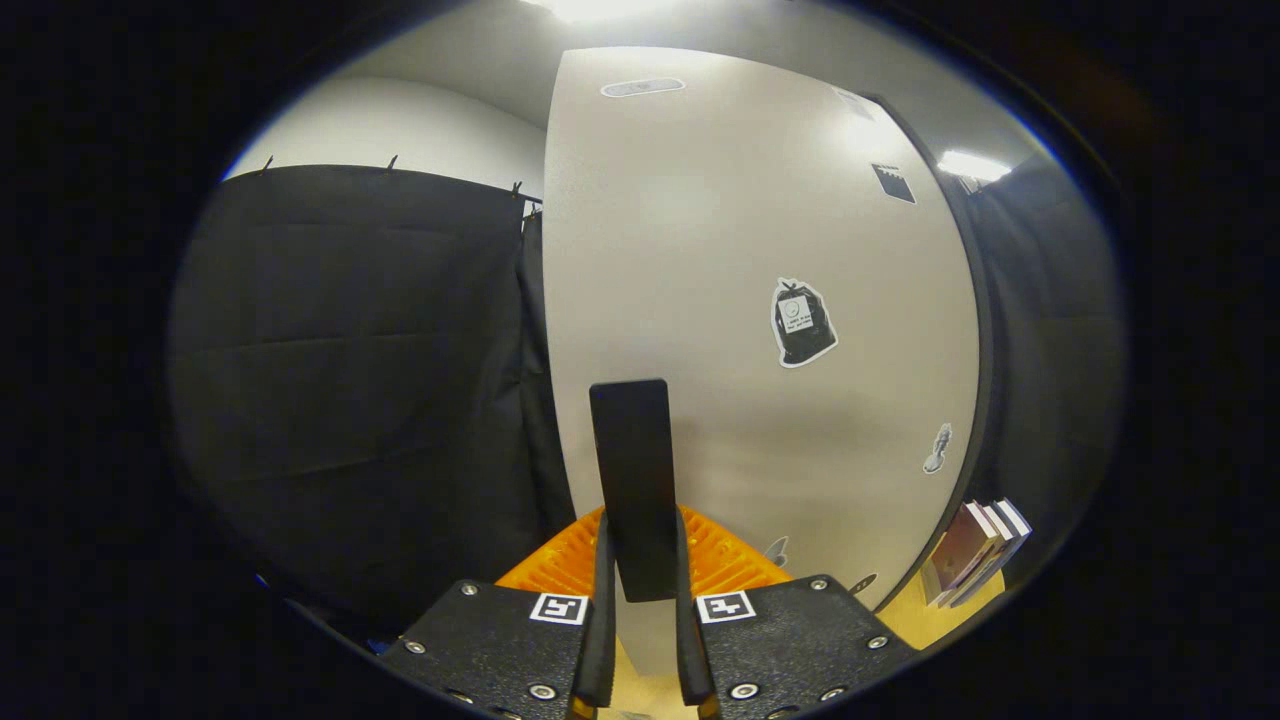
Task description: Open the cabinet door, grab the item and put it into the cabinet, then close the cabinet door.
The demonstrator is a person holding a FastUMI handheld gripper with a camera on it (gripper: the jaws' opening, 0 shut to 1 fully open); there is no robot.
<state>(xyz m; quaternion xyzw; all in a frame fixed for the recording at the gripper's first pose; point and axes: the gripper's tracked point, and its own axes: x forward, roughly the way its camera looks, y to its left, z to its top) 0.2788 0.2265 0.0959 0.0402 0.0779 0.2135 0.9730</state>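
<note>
A white cabinet door (pixel 750 250) with a few stickers stands right in front of me. Near its left edge runs an upright black bar handle (pixel 630 450). My gripper (pixel 640 565) is shut on the lower end of that handle, with an orange ribbed finger (pixel 555 565) pressing on each side of it. The door's left edge stands out against the black cloth. A dark gap runs along its right edge. I cannot tell how far the door is swung.
A small stack of books (pixel 975 550) lies on a wooden surface (pixel 920 620) beyond the door's lower right corner. Black cloth (pixel 350 350) hangs to the left of the door, with a white wall above it.
</note>
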